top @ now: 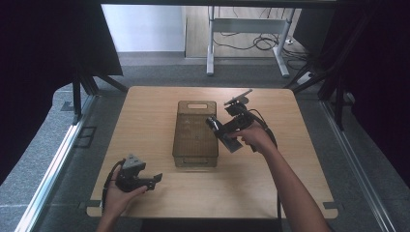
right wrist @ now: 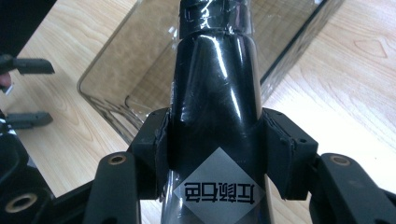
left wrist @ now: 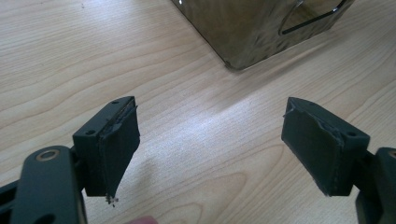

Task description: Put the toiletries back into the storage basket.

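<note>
At about seven o'clock on the wooden table (top: pixel 270 183), the left gripper (top: pixel 155 179) rested near the front edge, its jaws spread wide and empty, nothing but bare wood between the pads (left wrist: pixel 116 149). It pointed toward three o'clock, with the near corner of the clear bin (top: pixel 195 135) just ahead of it in the left gripper view. The bin lay in the middle of the table, long axis running from six to twelve o'clock, open side up. At roughly two o'clock from the bin's centre, the right gripper (top: pixel 223 131) was clamped on a black bottle (right wrist: pixel 215 107), jaws partly open around its body, pads pressed to both sides. The bottle's long axis pointed toward ten o'clock, its neck end already over the bin's right rim. The right hand (top: pixel 256 137) was clearly the nearer one to the bin, so lowering the bottle inside looked like its job.
</note>
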The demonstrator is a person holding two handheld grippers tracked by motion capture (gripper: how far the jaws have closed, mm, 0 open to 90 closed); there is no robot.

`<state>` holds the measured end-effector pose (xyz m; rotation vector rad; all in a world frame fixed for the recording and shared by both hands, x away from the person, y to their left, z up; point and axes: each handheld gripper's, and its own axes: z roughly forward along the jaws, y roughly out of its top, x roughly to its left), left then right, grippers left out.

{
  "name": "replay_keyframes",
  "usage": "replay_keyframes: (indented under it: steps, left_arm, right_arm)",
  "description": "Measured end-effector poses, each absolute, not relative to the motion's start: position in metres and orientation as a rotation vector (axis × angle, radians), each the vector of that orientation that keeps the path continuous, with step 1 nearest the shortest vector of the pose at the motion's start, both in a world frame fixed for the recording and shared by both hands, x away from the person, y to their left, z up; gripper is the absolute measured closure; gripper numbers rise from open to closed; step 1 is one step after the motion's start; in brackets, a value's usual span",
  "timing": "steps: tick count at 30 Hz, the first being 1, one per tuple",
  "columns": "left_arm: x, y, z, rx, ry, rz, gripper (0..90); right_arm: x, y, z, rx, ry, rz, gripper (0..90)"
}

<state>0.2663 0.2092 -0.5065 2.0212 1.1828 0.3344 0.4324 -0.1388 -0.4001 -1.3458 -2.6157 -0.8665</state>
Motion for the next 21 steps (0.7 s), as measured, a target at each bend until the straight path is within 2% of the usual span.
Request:
replay_keyframes:
  steps: [21]
  left_arm:
    - [0.267,0.21,-0.507,2.02,1.18,0.333,19.3]
  right_arm:
    - [0.451,-0.109,-0.404,-1.376,-2.58,-0.869,46.3]
